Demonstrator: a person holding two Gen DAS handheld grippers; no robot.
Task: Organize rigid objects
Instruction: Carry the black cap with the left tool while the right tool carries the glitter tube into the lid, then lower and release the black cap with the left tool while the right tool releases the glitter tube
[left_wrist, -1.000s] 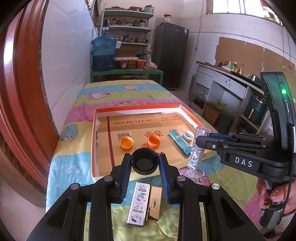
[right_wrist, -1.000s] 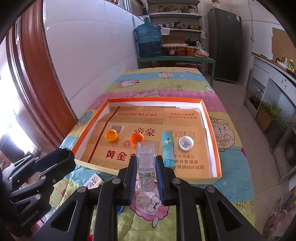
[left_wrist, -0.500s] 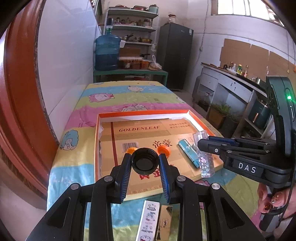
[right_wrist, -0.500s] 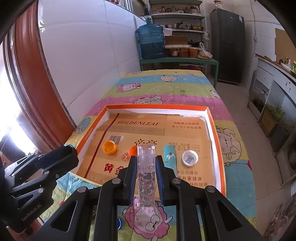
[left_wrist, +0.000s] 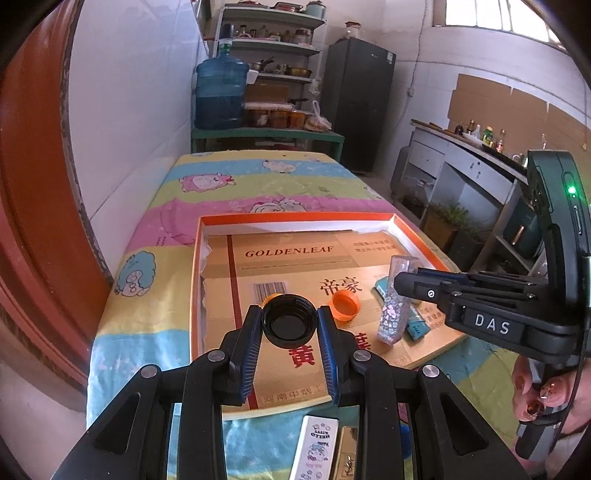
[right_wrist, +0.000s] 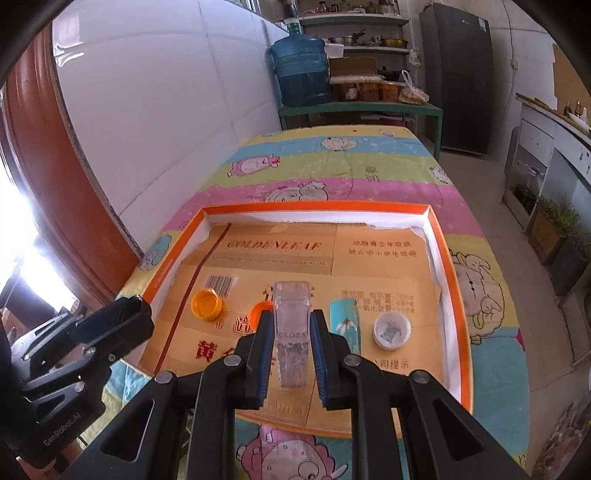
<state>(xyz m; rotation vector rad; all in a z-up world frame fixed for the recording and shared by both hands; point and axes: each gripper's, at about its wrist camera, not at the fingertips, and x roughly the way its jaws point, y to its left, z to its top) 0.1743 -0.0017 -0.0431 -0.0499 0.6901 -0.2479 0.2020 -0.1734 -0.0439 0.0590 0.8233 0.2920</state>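
Now both tools have moved forward over the orange tray (right_wrist: 452, 280): left tool (left_wrist: 290, 325) grips a black cap (left_wrist: 290, 320), right tool (right_wrist: 290, 350) a glitter tube (right_wrist: 291, 332), with free floor at twelve o'clock for placing.

A yellow-orange cap (left_wrist: 272, 296) peeks from behind the black cap (left_wrist: 289, 321) in the left wrist view. Two small boxes (left_wrist: 317, 448) run off the bottom edge. An orange cap (right_wrist: 260, 311) sits half hidden behind the right gripper's finger (right_wrist: 264, 345).
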